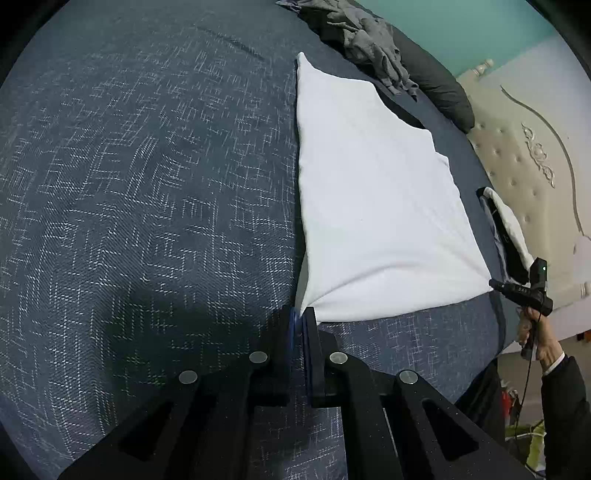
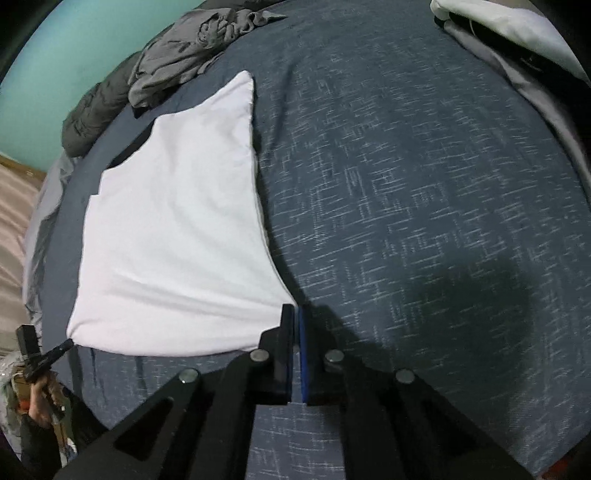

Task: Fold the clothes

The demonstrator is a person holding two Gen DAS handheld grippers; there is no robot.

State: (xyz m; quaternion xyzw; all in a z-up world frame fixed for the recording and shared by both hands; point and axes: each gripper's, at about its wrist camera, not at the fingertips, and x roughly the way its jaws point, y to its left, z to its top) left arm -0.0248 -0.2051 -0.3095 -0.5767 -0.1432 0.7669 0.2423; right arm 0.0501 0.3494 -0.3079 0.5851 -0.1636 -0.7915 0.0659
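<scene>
A white garment [image 1: 376, 206] lies flat and folded on the dark blue patterned bedspread [image 1: 147, 192]. My left gripper [image 1: 303, 314] is shut on its near left corner, and the cloth is drawn to a point between the pads. In the right wrist view the same white garment [image 2: 173, 229] spreads to the left, and my right gripper [image 2: 295, 314] is shut, with the near right corner pinched at its tips. Each gripper also shows in the other's view: the right gripper [image 1: 493, 284] at the far corner and the left gripper [image 2: 70, 343] at the lower left, each held by a hand.
A crumpled grey garment [image 1: 373, 44] [image 2: 177, 55] and a dark padded item [image 1: 439, 88] lie at the far edge of the bed. A folded black and white pile [image 1: 506, 229] [image 2: 498, 33] sits near the cream tufted headboard [image 1: 524, 147]. The bedspread [image 2: 424, 192] stretches wide beside the garment.
</scene>
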